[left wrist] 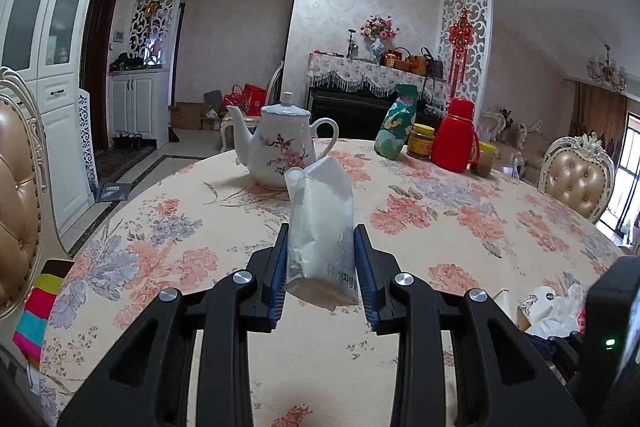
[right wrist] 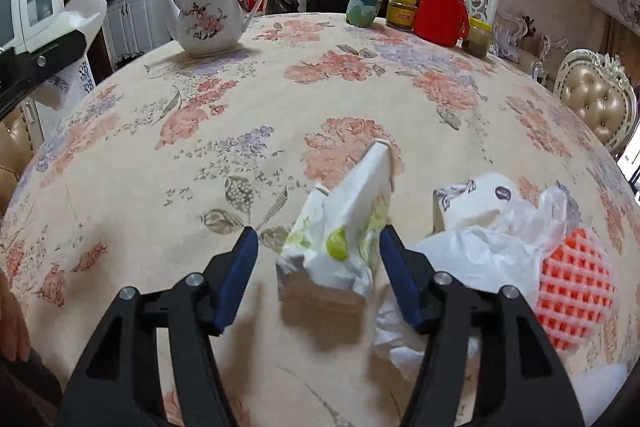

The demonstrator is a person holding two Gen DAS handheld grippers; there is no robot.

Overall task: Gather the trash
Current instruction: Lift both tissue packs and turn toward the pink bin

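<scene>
My left gripper (left wrist: pixel 321 229) is shut on a white milk carton (left wrist: pixel 320 215), held upright above the floral tablecloth (left wrist: pixel 200 227); the same carton (right wrist: pixel 82 13) shows at the upper left of the right wrist view. My right gripper (right wrist: pixel 319 231) is open over the table. A crushed white carton with green print (right wrist: pixel 344 227) sits between its fingers. The left pad (right wrist: pixel 236 275) stands clear of the carton and the right pad (right wrist: pixel 400 275) is right beside it. Beside it lie a white plastic bag (right wrist: pixel 500 247), a paper cup (right wrist: pixel 488 199) and an orange foam net (right wrist: pixel 576 291).
A flowered teapot (left wrist: pixel 280 147) stands at the far side of the round table. Further right are a green vase (left wrist: pixel 396 127), a jar (left wrist: pixel 420 141) and a red thermos (left wrist: pixel 454 135). Padded chairs (left wrist: pixel 576 179) flank the table. A hand (right wrist: pixel 12 323) shows at the lower left.
</scene>
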